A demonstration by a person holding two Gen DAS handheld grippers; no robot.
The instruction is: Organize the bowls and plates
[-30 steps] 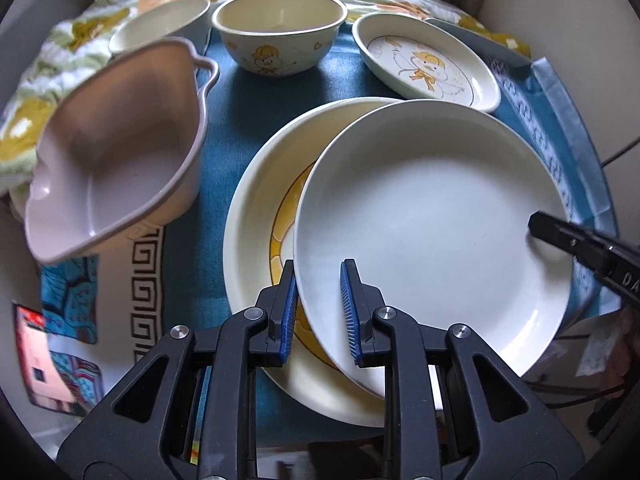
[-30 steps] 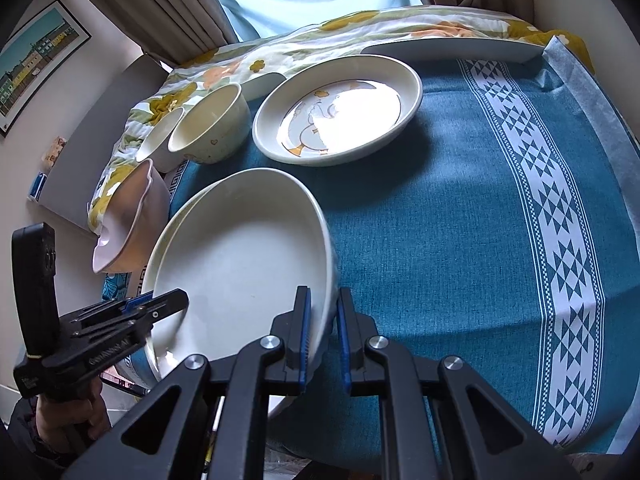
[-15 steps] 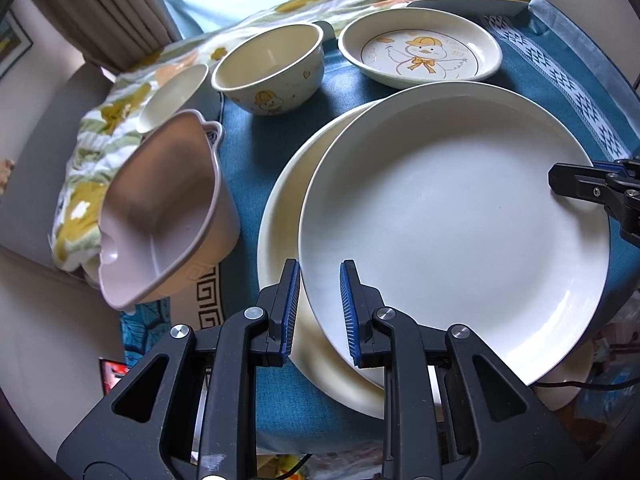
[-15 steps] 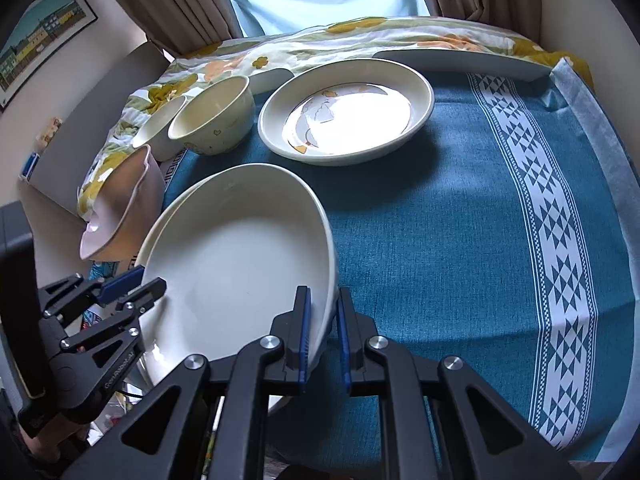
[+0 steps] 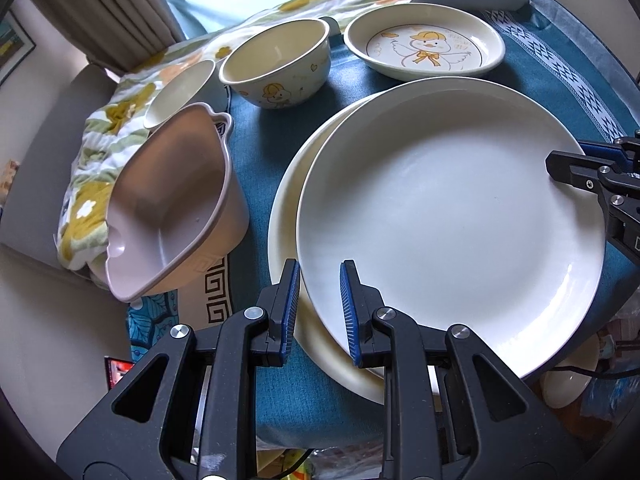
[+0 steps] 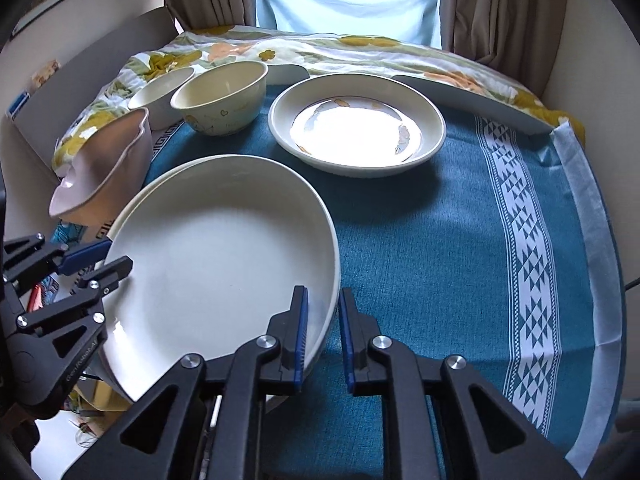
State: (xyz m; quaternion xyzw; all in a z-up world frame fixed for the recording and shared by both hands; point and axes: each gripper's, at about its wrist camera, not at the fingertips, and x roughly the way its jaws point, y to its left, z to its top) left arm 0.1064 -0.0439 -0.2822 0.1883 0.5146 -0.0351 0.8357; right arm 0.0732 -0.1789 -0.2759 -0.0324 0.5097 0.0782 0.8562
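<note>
A large white plate lies on a slightly larger cream plate on the blue tablecloth. The white plate also fills the left of the right wrist view. My left gripper is open, its jaws straddling the white plate's near-left rim. My right gripper is open, its jaws either side of the plate's right rim. Each gripper shows at the edge of the other's view. Neither presses on the rim.
A pink spouted bowl stands at the left edge. Behind are a cream duck bowl, a small white bowl and a duck-print dish. A floral quilt and a grey tray lie at the back.
The right gripper's jaws have opened from around the white plate's rim. Both cameras have tilted up and drawn back a little. The plate now rests on the cream plate.
</note>
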